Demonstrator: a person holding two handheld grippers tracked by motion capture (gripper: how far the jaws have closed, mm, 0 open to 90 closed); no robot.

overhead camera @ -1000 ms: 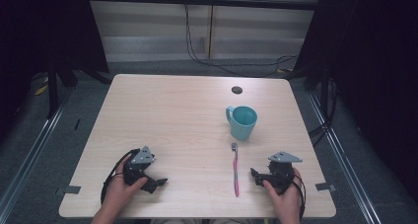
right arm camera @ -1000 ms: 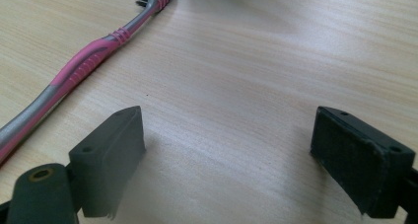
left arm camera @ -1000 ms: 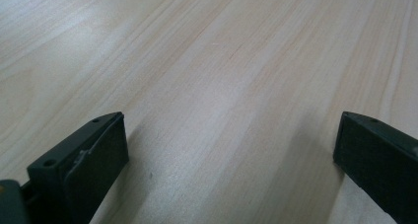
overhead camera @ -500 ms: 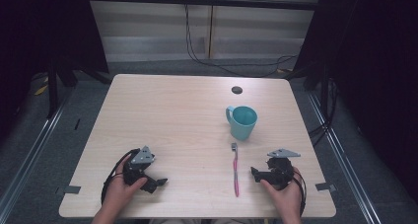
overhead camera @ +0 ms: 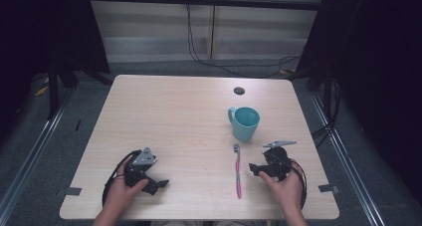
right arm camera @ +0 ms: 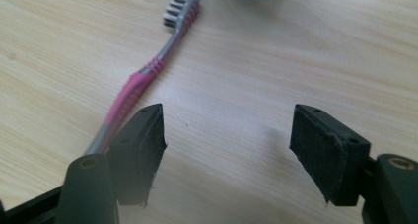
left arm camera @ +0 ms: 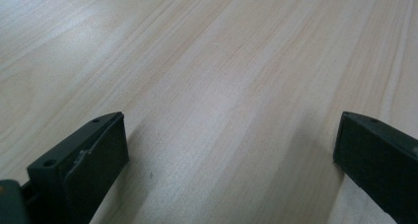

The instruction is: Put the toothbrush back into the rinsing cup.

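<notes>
Pale wood table [overhead camera: 189,116]: carries everything; both hands come in over its near edge.
Left hand [overhead camera: 121,192]: rests low near the front left of the table, wrapped round the left gripper [overhead camera: 160,184], which points to the right across the wood.
Left gripper jaws: stand wide apart in the left gripper view, with bare wood between them.
Right hand [overhead camera: 286,186]: sits near the front right, holding the right gripper [overhead camera: 253,170] pointed left, toward the toothbrush.
Right gripper jaws: part open, having just been closing; nothing lies between them, and they grip nothing.
Toothbrush [overhead camera: 237,170]: pink and grey, lying flat just beside the right gripper's tips, bristle head toward the cup.
Cup [overhead camera: 244,123]: teal, upright, just beyond the brush head.
</notes>
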